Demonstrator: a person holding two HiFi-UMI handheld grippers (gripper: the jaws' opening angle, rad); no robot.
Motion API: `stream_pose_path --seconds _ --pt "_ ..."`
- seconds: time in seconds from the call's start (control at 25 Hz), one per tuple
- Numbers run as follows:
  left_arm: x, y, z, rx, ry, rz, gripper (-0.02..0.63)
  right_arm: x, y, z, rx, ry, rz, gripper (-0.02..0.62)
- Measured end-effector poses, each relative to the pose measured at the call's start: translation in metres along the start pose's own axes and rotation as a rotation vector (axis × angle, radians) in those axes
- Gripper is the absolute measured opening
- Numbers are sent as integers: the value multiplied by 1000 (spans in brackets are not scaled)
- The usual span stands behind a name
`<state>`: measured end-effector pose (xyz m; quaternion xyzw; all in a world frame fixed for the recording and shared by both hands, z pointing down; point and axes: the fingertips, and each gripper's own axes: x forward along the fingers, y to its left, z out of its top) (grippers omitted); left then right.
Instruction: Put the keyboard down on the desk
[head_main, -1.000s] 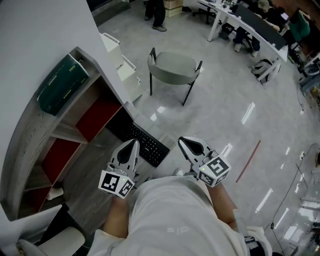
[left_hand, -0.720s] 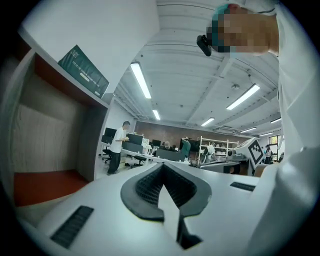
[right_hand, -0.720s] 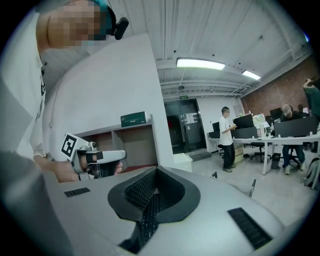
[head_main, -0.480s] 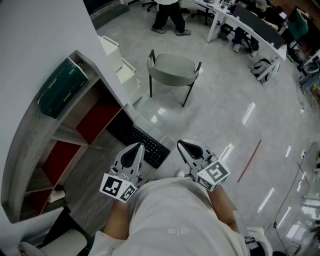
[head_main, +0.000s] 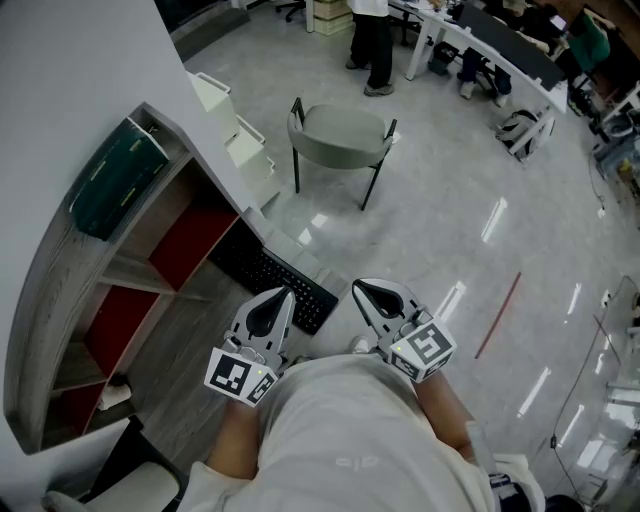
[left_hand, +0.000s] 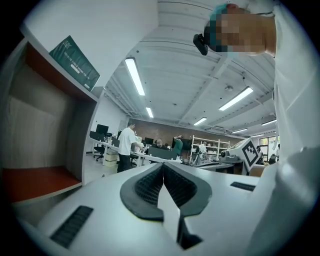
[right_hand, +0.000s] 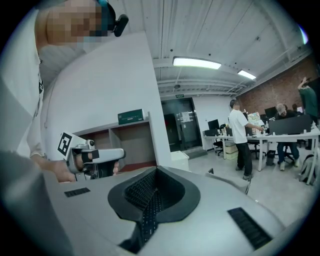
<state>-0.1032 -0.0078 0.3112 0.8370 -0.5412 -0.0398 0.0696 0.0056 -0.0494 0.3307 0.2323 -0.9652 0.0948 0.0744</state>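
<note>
A black keyboard (head_main: 272, 274) lies flat on the grey wooden desk (head_main: 185, 335), its near end by the desk's edge. My left gripper (head_main: 279, 297) hovers over that near end, jaws shut and empty. My right gripper (head_main: 361, 288) is held just right of the keyboard, off the desk's edge, also shut and empty. In the right gripper view the keyboard's keys (right_hand: 148, 216) show below the closed jaws of the right gripper (right_hand: 154, 172), and the left gripper (right_hand: 119, 153) is seen to the left. The left gripper (left_hand: 162, 167) points level toward the room.
A shelf unit with red-backed compartments (head_main: 190, 240) stands behind the desk, a green box (head_main: 112, 178) on top. A white drawer unit (head_main: 235, 125) and a grey chair (head_main: 340, 135) stand beyond. A person (head_main: 372, 40) stands by distant desks.
My left gripper has shifted slightly right, over the keyboard's near end. The right gripper has stayed put. The person in the background walked to the right.
</note>
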Motion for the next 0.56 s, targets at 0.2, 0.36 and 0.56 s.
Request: stream_pose_path --seconds 0.2,0.36,0.56 --pt "4 -3 -2 28 23 2 15 -3 0 0 -20 -4 -12 29" --pt "5 -4 -5 30 21 -6 14 -7 0 4 -23 -28 -24 29" --pt "4 2 -8 -1 22 8 14 -8 3 3 -16 -24 -18 29"
